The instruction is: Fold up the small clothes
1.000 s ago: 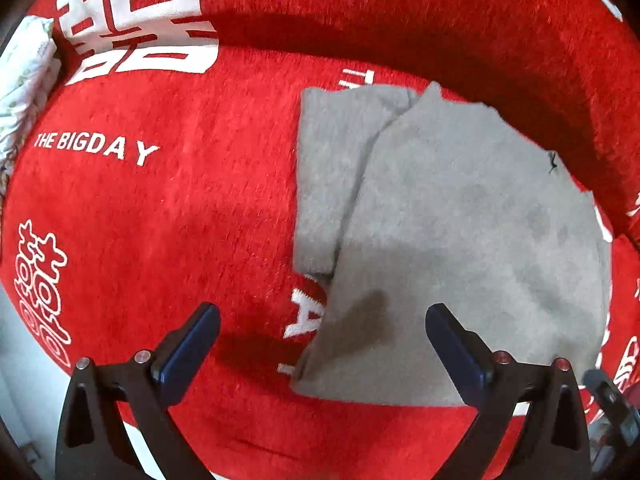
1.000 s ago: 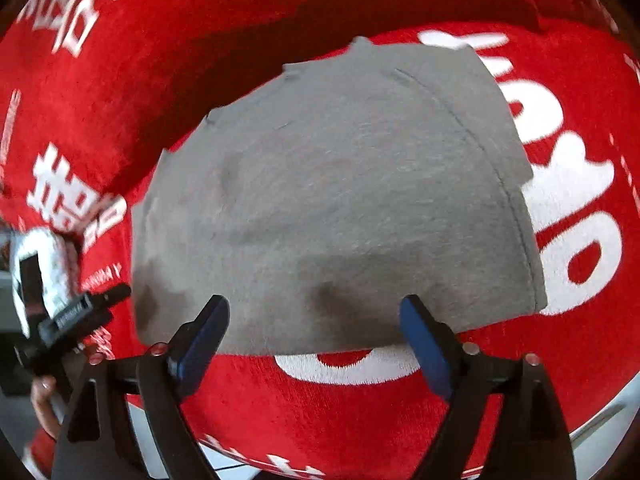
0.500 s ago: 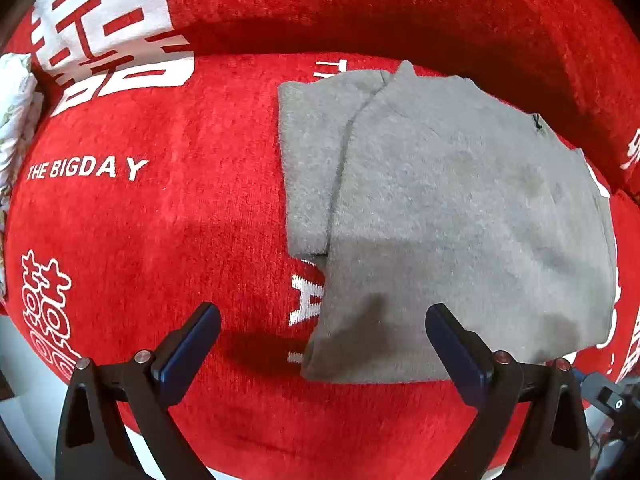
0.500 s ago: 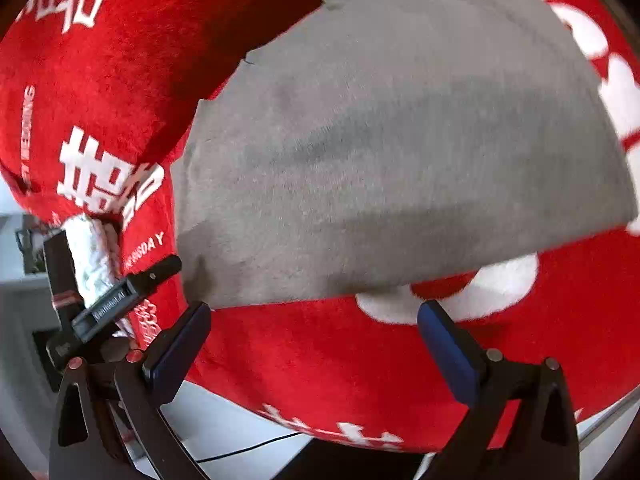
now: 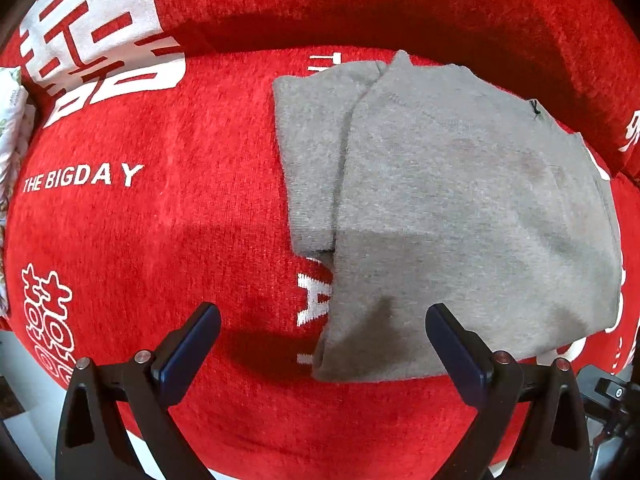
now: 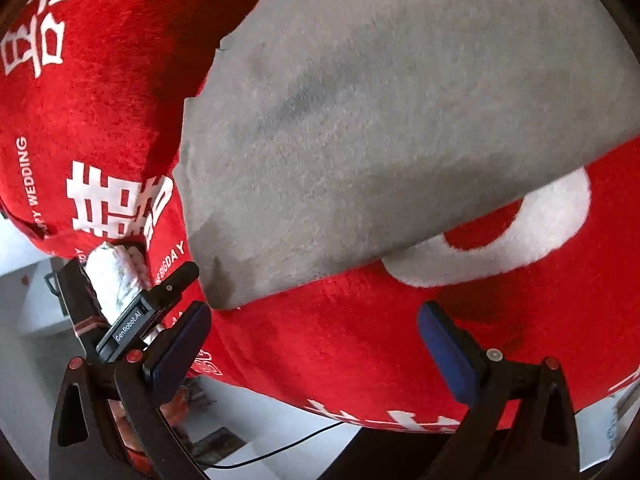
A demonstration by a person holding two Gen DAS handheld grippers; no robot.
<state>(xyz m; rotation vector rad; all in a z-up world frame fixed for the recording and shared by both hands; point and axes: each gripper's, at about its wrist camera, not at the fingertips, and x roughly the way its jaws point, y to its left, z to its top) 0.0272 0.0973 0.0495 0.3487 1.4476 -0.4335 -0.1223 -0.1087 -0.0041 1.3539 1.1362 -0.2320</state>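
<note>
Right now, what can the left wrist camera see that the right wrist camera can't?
Only the left wrist view shows the garment's folded-under layer sticking out on its left side, and the words THE BIGDAY in full. Only the right wrist view shows the left gripper's body from outside, a black cable on the pale floor, and the blanket's front edge. Both show the grey garment lying on the red blanket, with open jaws.

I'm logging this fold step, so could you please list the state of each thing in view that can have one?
Grey garment: folded, lying flat on the red cover, nothing gripping it.
Left gripper: open, empty, at the garment's near corner.
Right gripper: open, empty, short of the garment's near edge.
Red cover: spread out under the garment.
</note>
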